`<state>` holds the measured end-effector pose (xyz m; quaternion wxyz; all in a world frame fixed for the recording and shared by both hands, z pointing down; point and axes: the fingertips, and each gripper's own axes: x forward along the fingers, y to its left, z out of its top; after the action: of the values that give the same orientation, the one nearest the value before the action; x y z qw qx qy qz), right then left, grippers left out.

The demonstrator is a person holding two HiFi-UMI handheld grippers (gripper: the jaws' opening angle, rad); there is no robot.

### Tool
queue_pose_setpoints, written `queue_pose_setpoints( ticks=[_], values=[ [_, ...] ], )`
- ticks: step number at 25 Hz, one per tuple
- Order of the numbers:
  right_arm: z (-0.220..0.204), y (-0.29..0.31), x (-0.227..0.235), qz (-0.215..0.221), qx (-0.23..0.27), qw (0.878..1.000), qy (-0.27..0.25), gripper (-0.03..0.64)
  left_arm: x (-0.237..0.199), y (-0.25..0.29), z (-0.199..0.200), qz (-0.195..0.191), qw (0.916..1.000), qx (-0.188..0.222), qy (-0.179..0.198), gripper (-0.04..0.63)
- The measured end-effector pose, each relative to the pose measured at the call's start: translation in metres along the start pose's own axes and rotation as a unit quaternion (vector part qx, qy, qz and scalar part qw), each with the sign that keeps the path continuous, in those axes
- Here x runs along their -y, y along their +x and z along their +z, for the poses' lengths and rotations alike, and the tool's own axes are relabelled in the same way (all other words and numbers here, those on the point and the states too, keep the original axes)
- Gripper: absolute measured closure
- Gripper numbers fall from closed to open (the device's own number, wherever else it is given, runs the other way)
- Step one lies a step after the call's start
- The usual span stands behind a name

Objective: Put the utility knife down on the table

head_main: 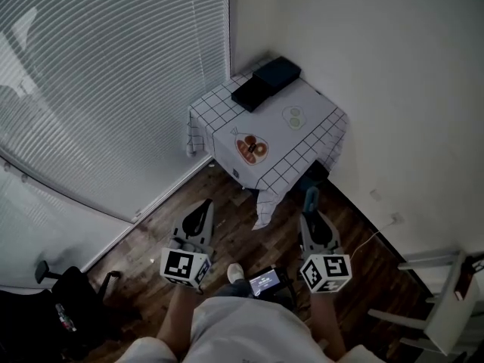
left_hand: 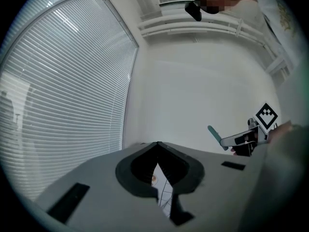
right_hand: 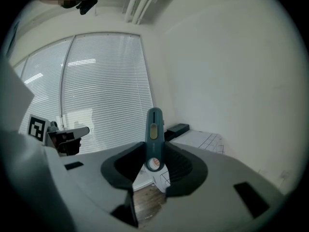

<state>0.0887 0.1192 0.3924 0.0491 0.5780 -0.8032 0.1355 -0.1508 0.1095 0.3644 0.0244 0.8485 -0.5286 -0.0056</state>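
In the head view, the window blinds [head_main: 98, 74] fill the left side of the scene. Below them, the left hand-held gripper [head_main: 205, 206] is held over the wooden floor [head_main: 246, 237], pointing toward the corner of the room. In the left gripper view I read its jaws as closed tip to tip, with nothing between them; only a thin slit below the tips shows a strip of the checked cloth beyond. Toward the centre, the surface [head_main: 318, 116] stands in the corner, covered with a white grid-pattern cloth. Two dark flat boxes [head_main: 266, 82] lie at its far edge, and printed food pictures mark the cloth nearer to me. To the right, the right hand-held gripper [head_main: 309, 216] is also held over the floor, short of the surface and well apart from it. I confirm in the right gripper view that its jaws are clamped on the utility knife [right_hand: 154, 129], whose teal handle stands upright between the pads and projects beyond the tips. The utility knife is therefore in the grip, not on the surface. At the far right, a white cable [head_main: 370, 237] runs along the base of the wall.
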Motion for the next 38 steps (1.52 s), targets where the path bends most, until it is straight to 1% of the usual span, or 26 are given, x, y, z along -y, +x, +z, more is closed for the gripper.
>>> queue_pose_setpoints(
  ticks=[2, 6, 10, 17, 21, 26, 34, 38],
  values=[
    [-0.002, 0.001, -0.002, -0.001, 0.0, 1.0, 0.002, 0.485, -0.002, 0.001, -0.003, 0.0, 1.0, -0.002, -0.003, 0.588],
    [0.009, 0.001, 0.001, -0.004, 0.02, 1.0, 0.01, 0.485, -0.007, 0.009, -0.001, 0.006, 1.0, 0.002, -0.002, 0.588],
    [0.012, 0.008, 0.005, -0.006, 0.015, 1.0, 0.003, 0.485, -0.004, 0.016, 0.001, 0.001, 1.0, 0.003, -0.003, 0.588],
    [0.021, 0.044, 0.015, 0.01, 0.015, 1.0, 0.002, 0.485, -0.02, 0.047, 0.006, 0.018, 0.9998, 0.002, -0.003, 0.588],
    [0.027, 0.069, 0.029, 0.016, 0.009, 1.0, 0.0, 0.485, -0.027, 0.072, 0.006, 0.026, 0.9997, 0.0, -0.003, 0.588],
    [0.037, 0.098, 0.053, 0.02, 0.005, 1.0, -0.004, 0.485, -0.028, 0.107, 0.005, 0.027, 0.9996, 0.001, 0.003, 0.588],
    [0.051, 0.138, 0.089, 0.023, 0.0, 1.0, -0.013, 0.485, -0.031, 0.158, 0.006, 0.036, 0.9994, 0.002, -0.003, 0.588],
    [0.056, 0.151, 0.105, 0.02, 0.0, 1.0, -0.007, 0.485, -0.029, 0.175, 0.011, 0.037, 0.9993, -0.002, 0.009, 0.588]
  ],
)
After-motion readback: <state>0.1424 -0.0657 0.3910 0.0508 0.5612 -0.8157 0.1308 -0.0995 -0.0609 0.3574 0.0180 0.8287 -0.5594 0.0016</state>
